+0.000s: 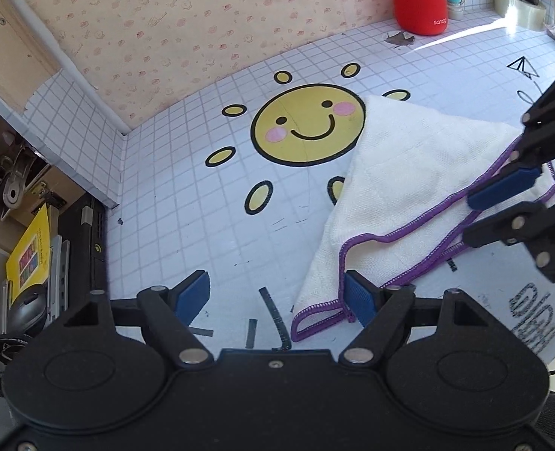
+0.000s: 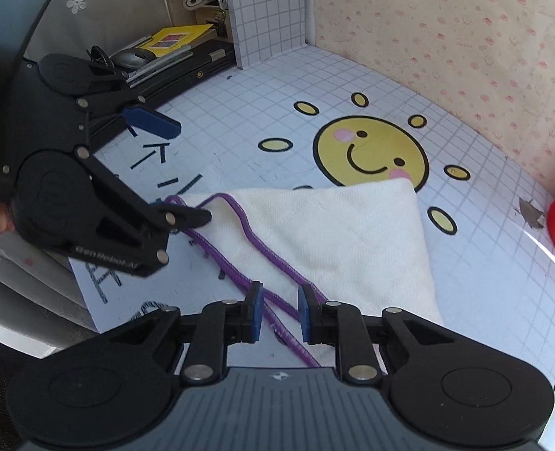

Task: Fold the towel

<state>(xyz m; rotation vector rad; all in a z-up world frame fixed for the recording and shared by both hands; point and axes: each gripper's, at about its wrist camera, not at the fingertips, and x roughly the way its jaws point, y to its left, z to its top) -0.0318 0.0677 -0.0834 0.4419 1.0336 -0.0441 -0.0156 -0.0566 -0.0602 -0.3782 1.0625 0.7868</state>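
Right tongs: nearest the lens in the right view; blue pads stand a narrow gap apart, straddling the purple hem at the towel's near corner. Pads look just off the cloth, so no firm pinch can be claimed.
Left tongs: wide apart, nothing held; right pad sits at the towel's other hemmed corner, left pad over bare desk.
Towel: white weave with purple hem, already doubled over, lying flat on the gridded desk, far corner overlapping the sun print.
Handling: light, limp, no stiffness; drapes and sags wherever unsupported, not fragile. Weave looks grippy rather than slick.
Grip point: stitched hem at the two near corners, thickest part and easiest to trap; both layers need catching or the top one peels off alone.
Risk: lifting one corner first would likely skew the fold.
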